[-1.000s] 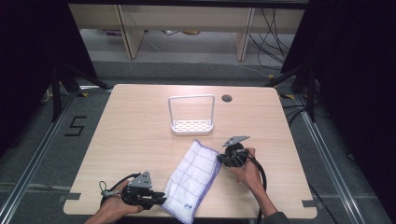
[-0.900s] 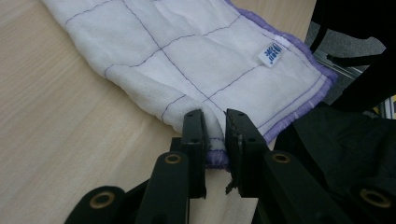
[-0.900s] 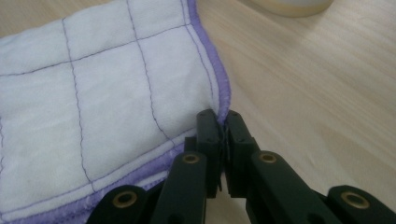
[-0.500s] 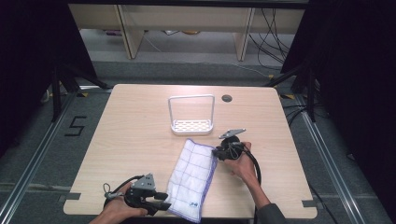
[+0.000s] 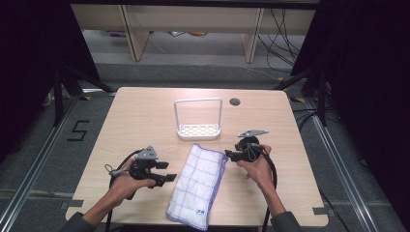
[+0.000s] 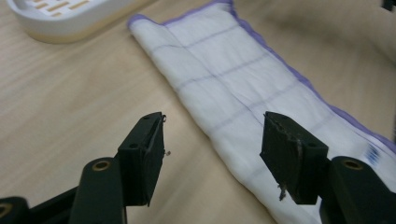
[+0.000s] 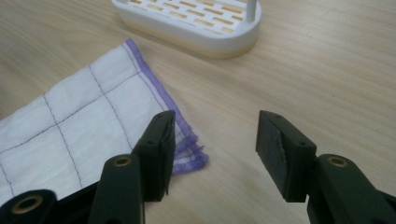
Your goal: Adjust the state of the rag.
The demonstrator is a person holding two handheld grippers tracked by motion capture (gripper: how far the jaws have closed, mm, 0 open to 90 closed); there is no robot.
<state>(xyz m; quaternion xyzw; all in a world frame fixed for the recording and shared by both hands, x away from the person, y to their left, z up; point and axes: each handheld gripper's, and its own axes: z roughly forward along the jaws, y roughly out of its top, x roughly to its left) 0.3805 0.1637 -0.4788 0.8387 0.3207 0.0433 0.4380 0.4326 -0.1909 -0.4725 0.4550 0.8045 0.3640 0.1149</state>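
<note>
Toward the table's [image 5: 121,111] front-left part, the left gripper [image 5: 167,172] hovers in the person's left hand [image 5: 123,181], pointing at the folded cloth [image 5: 198,186]. Its jaws have just been opening and stand well apart with nothing between the pads; in the left gripper view the cloth's long edge lies on the wood just past the gripper's tips [image 6: 212,154].

The white cloth with purple hem and thin grid lines lies flat in the middle of the table, running from near the front edge back toward the white rack [image 5: 198,129], which stands just behind its far end, toward the back edge.

To the right of the cloth's far corner, the right gripper [image 5: 228,155] is held in the right hand [image 5: 258,166]. Its jaws have also just been opening and grip nothing; in the right gripper view the cloth's corner [image 7: 187,149] lies on the table beside one pad, free of both.
</note>
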